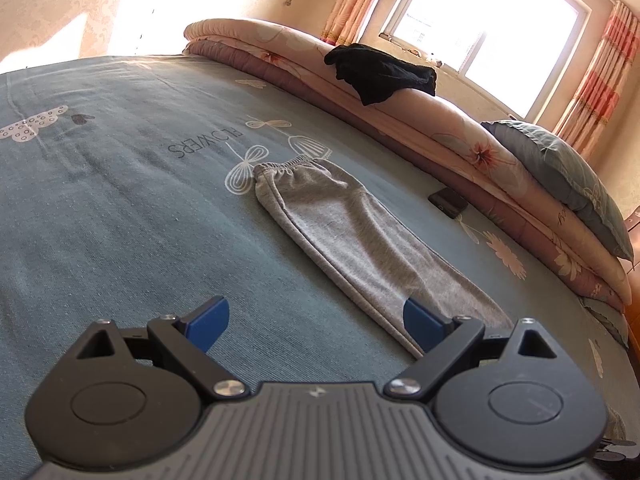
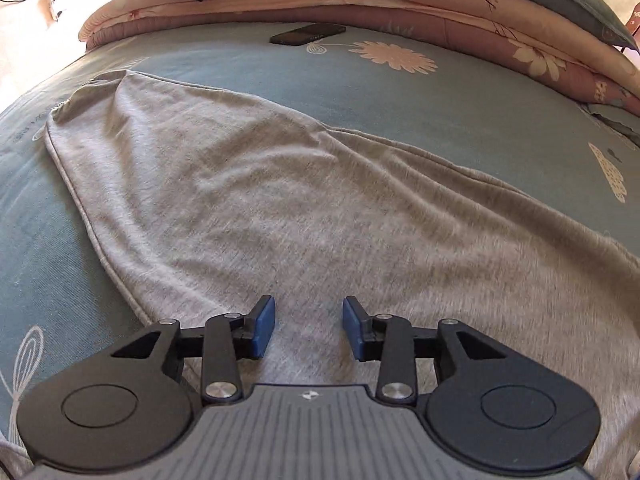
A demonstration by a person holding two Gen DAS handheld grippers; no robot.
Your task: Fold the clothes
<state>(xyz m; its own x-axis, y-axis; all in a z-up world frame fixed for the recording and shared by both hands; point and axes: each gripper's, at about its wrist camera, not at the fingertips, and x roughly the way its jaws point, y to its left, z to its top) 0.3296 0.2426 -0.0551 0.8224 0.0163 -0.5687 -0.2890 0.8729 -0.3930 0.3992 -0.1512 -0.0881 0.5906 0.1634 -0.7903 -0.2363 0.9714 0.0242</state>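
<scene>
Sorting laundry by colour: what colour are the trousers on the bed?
Light grey trousers, clearest in the right wrist view.

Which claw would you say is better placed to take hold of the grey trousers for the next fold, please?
Probably the right claw: it hangs open directly over the grey trousers, cloth showing between its pads. The left claw is open too, but mostly over bare bedsheet, beside the trousers' edge.

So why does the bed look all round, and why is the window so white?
Left wrist view: fisheye lens bends the bed, sunlight washes out the window. Right wrist view: same bulge, grey pants smear at the right edge.
</scene>
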